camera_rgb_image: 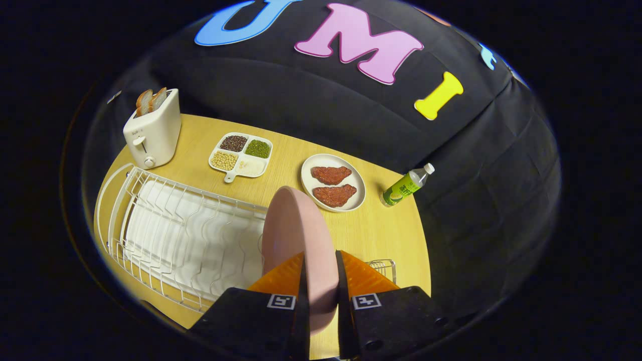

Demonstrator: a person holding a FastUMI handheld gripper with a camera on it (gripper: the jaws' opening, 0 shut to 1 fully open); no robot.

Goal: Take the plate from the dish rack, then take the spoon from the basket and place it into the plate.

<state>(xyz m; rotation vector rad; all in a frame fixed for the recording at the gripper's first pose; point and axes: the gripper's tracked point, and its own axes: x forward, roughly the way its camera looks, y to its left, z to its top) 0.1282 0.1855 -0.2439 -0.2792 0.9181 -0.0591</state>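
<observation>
Right now the gripper (319, 281) is squeezing the pink plate (296, 235), with one finger pressed on each side of it. The plate stands up on its edge, thin side toward the camera. Its long way runs from the fingers toward 12 o'clock, tipping just a little toward 11 o'clock, and its round top edge points at the back of the table. The low part of the plate sits between the two fingers, and the rest sticks out past them.

The white wire dish rack (170, 235) lies at 9 o'clock from the plate, with a white tray under its wires. The plate is at the rack's right end; I cannot tell if it touches the wires. A bit of a small wire basket (383, 265) peeks out at 3 o'clock, just beside the right finger.

Past the plate, at 1 o'clock, a white dish (333, 182) holds two red-brown pieces of food. A green bottle (404, 186) stands at 2 o'clock, near the table's edge. At 11 o'clock a white split tray (241, 156) holds beans and grains. A white toaster (153, 129) with bread in it stands at 10 o'clock, far back on the wooden table (371, 235)
</observation>
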